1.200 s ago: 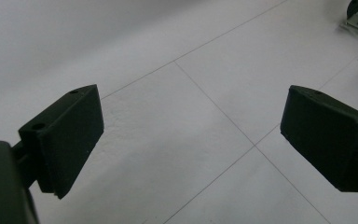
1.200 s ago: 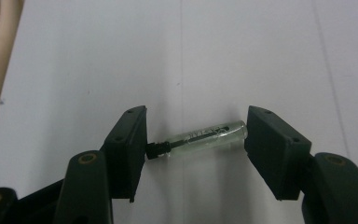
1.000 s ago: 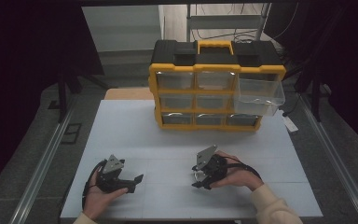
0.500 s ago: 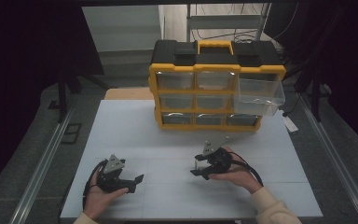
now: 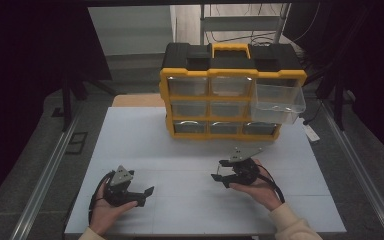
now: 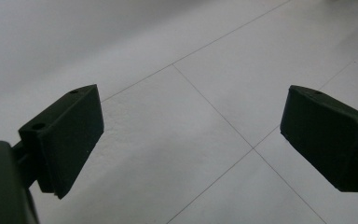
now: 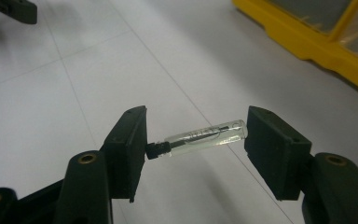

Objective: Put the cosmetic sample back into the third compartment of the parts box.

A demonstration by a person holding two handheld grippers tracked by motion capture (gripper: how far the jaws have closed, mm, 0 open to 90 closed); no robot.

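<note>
A small clear glass vial (image 7: 206,135) with a black cap lies end to end between the jaws of my right gripper (image 7: 196,142), cap against one pad and glass tip against the other. It hangs a little above the white table. In the high view the right gripper (image 5: 219,170) sits right of centre, in front of the yellow and black drawer organizer (image 5: 230,90). My left gripper (image 5: 147,194) rests at the front left, jaws wide apart. In its own view the left gripper (image 6: 191,135) has nothing between its pads, just the table surface.
The organizer's top right clear drawer (image 5: 278,102) is pulled out and overhangs the table (image 5: 145,145). The organizer's yellow base (image 7: 307,44) runs close by in the right gripper view. Metal rails run along both sides of the table.
My right gripper has turned and levelled out and shifted slightly toward the organizer with the vial in it. The left gripper has stayed put.
</note>
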